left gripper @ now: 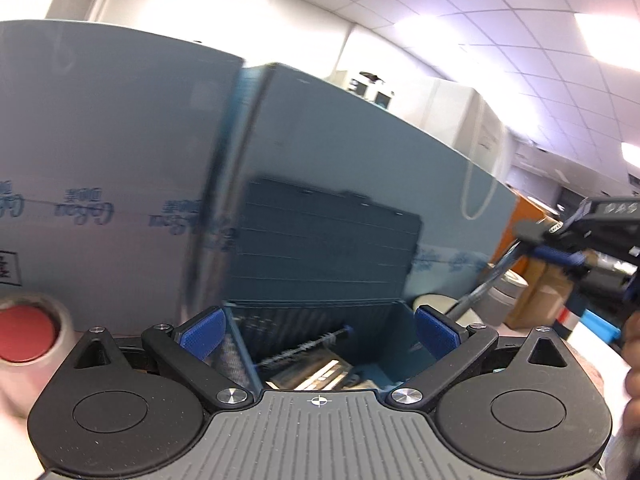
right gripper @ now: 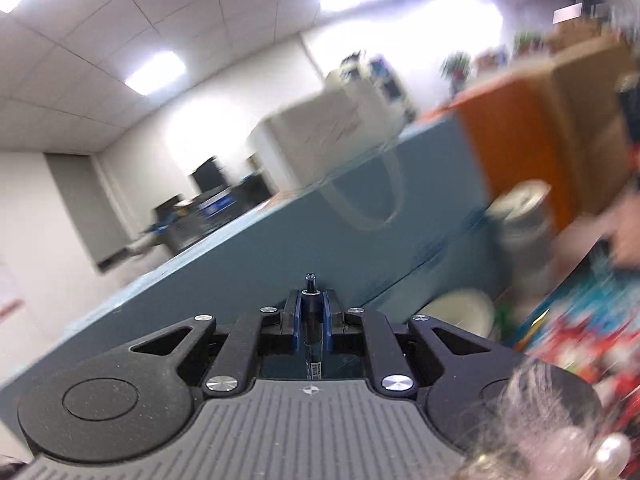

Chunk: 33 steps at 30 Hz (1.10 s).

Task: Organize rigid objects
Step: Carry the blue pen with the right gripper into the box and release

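The left gripper (left gripper: 318, 330) has two black arms with bright blue bumpy pads (left gripper: 204, 330) at the tips. Shiny round silver screws hold the arms on. Its body is grey with long grooves and a small white cross mark, with a big black round disc on each side. The right gripper (right gripper: 311, 322) looks the same: black arms, blue pads (right gripper: 296, 326), silver screws, grey grooved body.

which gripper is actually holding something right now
The right gripper: its jaws are shut on a dark pen. The left gripper stands wide open and empty, above the open blue box.
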Motion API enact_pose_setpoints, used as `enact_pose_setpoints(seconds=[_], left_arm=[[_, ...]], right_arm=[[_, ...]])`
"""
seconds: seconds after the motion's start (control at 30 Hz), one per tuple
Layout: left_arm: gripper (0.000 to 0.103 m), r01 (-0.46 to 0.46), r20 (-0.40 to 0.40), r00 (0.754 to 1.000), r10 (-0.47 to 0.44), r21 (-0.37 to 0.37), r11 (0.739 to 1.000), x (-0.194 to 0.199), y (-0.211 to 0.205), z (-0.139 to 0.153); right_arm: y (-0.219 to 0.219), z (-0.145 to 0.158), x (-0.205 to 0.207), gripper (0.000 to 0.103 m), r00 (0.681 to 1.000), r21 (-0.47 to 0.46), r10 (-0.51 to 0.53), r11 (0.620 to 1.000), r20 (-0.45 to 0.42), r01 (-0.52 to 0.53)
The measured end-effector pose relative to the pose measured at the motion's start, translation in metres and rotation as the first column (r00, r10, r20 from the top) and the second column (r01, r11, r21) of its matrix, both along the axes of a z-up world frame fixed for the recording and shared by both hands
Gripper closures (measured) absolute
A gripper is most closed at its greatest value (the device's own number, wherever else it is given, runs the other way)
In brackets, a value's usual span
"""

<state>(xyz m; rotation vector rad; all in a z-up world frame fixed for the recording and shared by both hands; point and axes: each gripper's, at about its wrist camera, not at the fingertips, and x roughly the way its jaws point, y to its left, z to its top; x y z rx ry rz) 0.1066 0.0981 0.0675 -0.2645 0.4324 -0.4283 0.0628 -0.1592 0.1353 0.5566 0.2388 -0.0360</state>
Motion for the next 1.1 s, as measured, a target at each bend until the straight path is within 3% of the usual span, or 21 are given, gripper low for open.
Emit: enact_pose_setpoints(seconds=[0.13,0.27,0.43,0.57,0.7,0.83,0.97,1.1], left_arm=[[0.001,-0.062,0.014,0.998,0.062,-0.003,0.998,0.001,0.006,0.001],[0.001,-0.071,0.016,0.997,0.071,-0.009,0.997,0.001,0.009,0.001],[0.001,-0.073,-0.006,0.997,0.073,-0.001,0.997,0.007,0.01,-0.002],[0.001,-0.067,-0.009,0.998,0.067,-0.008,0.998,0.009,0.012,-0.003],[0.001,-0.061,-0.014,0.998,0.061,-0.004,0.998,0.01,0.01,-0.005],[0.001,-0.057,-0.015,0.998,0.057,-0.012,0.998,0.01,0.011,-0.005],[0.001,-0.049,-0.02,0.999,0.049,-0.034,0.998,0.01,0.014,-0.006],[0.001,0.003,-0.045,0.999,-0.005,-0.042,0.999,0.012,0.009,-0.009]], right_arm=[[0.019,-0.029,0.034,0.093,0.994,0.108,0.073,0.992,-0.079,-0.065],[0.027,-0.068,0.065,0.093,0.972,0.28,0.16,0.954,-0.173,-0.107],[0.045,-0.096,0.086,0.092,0.941,0.267,0.205,0.955,-0.271,-0.132],[0.052,-0.102,0.091,0.093,0.932,0.212,0.189,0.969,-0.308,-0.127],[0.057,-0.098,0.089,0.087,0.932,0.146,0.171,0.981,-0.319,-0.13],[0.061,-0.093,0.089,0.074,0.928,0.086,0.145,0.989,-0.344,-0.123],[0.054,-0.084,0.078,0.049,0.939,0.073,0.123,0.992,-0.322,-0.105],[0.035,-0.068,0.061,0.033,0.957,0.075,0.098,0.994,-0.274,-0.081]])
